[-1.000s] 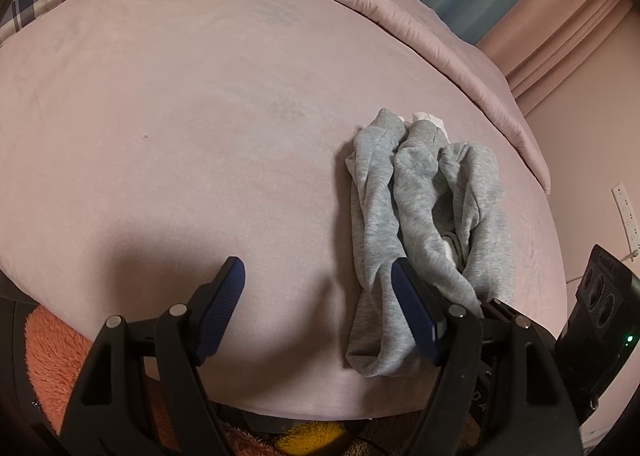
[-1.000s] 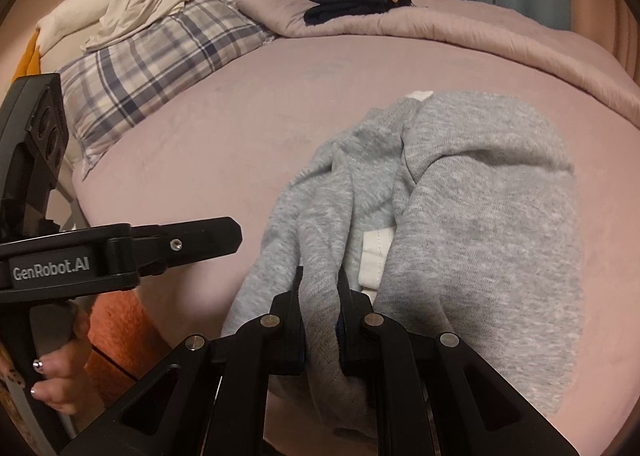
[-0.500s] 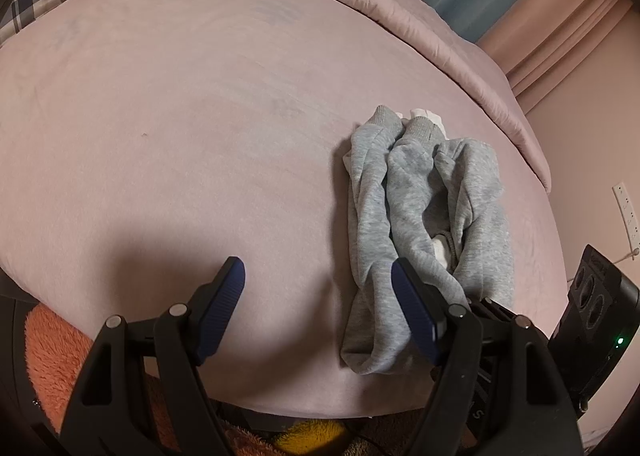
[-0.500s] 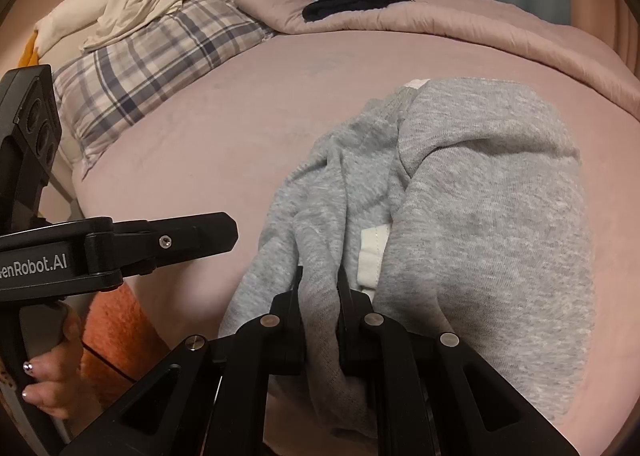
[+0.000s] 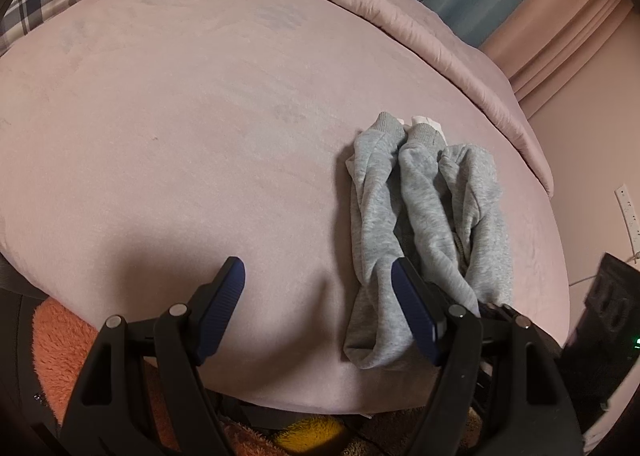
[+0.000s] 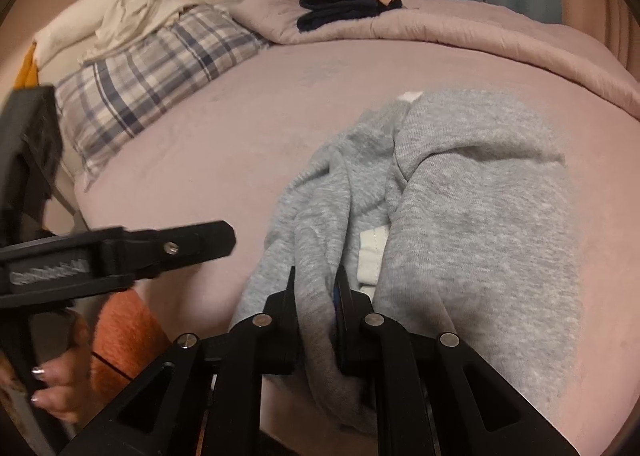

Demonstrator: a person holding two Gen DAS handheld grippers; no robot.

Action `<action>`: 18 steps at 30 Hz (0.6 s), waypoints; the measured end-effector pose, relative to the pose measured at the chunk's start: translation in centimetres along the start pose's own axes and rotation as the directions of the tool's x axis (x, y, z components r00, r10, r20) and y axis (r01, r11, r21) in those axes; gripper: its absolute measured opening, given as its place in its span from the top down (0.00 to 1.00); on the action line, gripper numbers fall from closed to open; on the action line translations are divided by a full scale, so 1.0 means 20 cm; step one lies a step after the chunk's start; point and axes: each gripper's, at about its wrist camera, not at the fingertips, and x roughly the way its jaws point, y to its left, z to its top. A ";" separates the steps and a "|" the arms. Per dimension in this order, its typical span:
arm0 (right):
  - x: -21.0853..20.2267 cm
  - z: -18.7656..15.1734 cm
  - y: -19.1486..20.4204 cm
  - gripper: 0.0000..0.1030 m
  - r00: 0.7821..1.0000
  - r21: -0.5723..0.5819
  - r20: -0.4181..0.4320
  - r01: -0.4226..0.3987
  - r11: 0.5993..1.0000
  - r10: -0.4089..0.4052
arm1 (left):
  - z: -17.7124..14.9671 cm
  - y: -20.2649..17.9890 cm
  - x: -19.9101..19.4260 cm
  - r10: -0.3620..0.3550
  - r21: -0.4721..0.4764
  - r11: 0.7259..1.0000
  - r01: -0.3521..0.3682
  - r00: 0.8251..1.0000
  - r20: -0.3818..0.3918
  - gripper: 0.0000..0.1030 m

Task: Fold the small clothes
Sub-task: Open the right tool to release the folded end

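A small grey sweatshirt-like garment (image 5: pixel 428 216) lies bunched lengthwise on the pink bed (image 5: pixel 200 116), near its right front edge. It fills the right wrist view (image 6: pixel 472 208), with a white label showing in its folds. My right gripper (image 6: pixel 316 288) is shut on the garment's near edge. My left gripper (image 5: pixel 320 308) is open and empty, hovering over the bed's front edge just left of the garment; its right finger overlaps the cloth's near end. The left gripper's side also shows in the right wrist view (image 6: pixel 120 252).
A plaid pillow (image 6: pixel 152 80) and white bedding lie at the bed's head. Folded dark and peach clothes (image 6: pixel 344 0) rest on the rolled pink duvet (image 6: pixel 480 32) at the back. An orange fluffy rug (image 5: pixel 60 344) lies below the bed edge.
The right gripper has dragged the garment's near end slightly toward the front edge, stretching it longer. The left gripper stays open, nearly still.
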 end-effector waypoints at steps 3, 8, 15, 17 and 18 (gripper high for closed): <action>-0.07 0.01 0.00 0.72 0.998 0.010 0.024 -0.065 0.998 0.065 | 0.00 -0.01 -0.01 -0.003 0.000 1.000 0.003 1.000 0.003 0.26; -0.18 0.01 0.00 0.50 0.991 0.004 0.070 -0.111 0.994 0.111 | 0.01 -0.05 -0.05 -0.024 0.014 1.000 0.024 0.999 0.022 0.15; -0.36 0.05 -0.16 0.20 0.981 0.093 0.189 -0.059 0.994 0.041 | 0.03 -0.14 -0.04 -0.096 0.053 0.994 0.095 0.995 0.020 0.05; -0.37 0.04 -0.24 0.19 0.980 0.139 0.199 -0.033 0.990 0.005 | 0.03 -0.18 -0.01 -0.123 0.071 0.990 0.123 0.992 0.000 0.03; -0.37 0.03 -0.29 0.19 0.980 0.172 0.197 -0.016 0.985 -0.018 | 0.03 -0.20 0.02 -0.141 0.081 0.987 0.142 0.990 -0.016 0.03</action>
